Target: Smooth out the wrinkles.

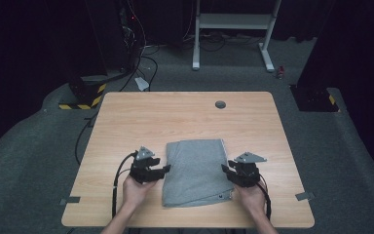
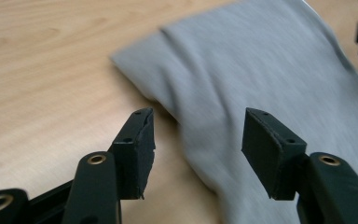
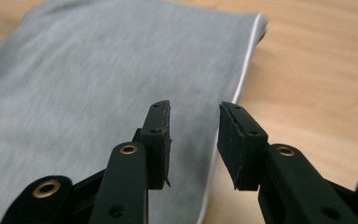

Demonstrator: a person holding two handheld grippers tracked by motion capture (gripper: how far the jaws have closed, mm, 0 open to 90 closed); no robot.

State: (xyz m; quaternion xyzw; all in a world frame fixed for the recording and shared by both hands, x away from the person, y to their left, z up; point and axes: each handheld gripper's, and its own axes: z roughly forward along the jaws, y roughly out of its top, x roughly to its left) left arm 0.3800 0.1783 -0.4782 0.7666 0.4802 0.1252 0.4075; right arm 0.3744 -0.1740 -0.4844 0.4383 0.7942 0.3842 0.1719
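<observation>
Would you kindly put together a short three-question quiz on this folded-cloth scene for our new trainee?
1. True or false: the grey cloth lies folded flat on the wooden table.
2. Which gripper's jaws stand wider apart? A) the left gripper B) the right gripper C) both are pressed shut
3. In the high view, what small round thing sits in the table near its far edge?

Key:
1. True; it lies between the two grippers, and neither holds it.
2. A; both are open with nothing between the pads, the left wider.
3. A grey cable grommet.
</observation>
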